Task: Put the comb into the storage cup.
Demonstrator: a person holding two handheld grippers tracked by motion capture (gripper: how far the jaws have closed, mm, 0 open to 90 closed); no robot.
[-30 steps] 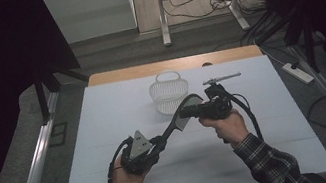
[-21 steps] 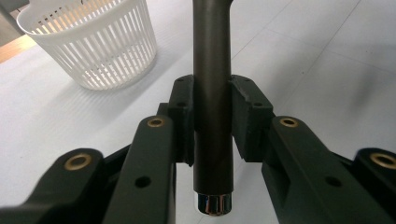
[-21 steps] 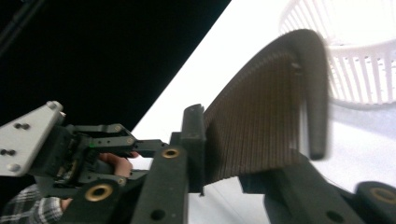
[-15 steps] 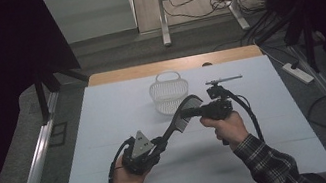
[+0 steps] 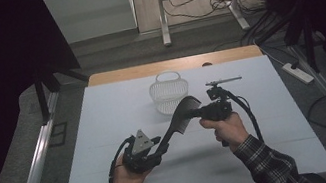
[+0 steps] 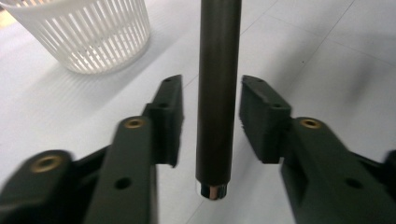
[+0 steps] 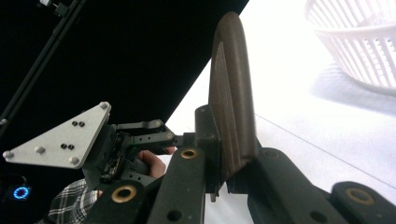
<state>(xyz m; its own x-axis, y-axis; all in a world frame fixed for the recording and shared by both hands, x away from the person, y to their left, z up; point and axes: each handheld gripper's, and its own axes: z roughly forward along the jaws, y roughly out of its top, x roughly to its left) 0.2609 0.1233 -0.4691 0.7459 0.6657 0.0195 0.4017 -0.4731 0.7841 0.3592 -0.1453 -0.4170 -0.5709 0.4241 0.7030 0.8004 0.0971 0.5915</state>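
A dark comb [image 5: 180, 118] with a long handle hangs above the white table between my two grippers. My right gripper [image 5: 196, 112] is shut on the comb's toothed head [image 7: 231, 93], which rises between its jaws [image 7: 231, 133]. My left gripper [image 5: 158, 148] stands open around the comb's round handle [image 6: 215, 93], with a gap on each side of the handle [image 6: 210, 88]. The handle's metal-capped end points back toward the left gripper's camera. A person's hands hold both grippers.
A white slatted basket [image 5: 169, 93] stands upright at the middle back of the table, just beyond the comb [image 6: 88, 37]. The white table sheet [image 5: 104, 117] has a wooden strip [image 5: 122, 74] at its far edge. A power strip [image 5: 297, 73] lies on the floor to the right.
The right gripper and the comb's head have shifted slightly right and toward the person. The left hand has stayed almost in place.
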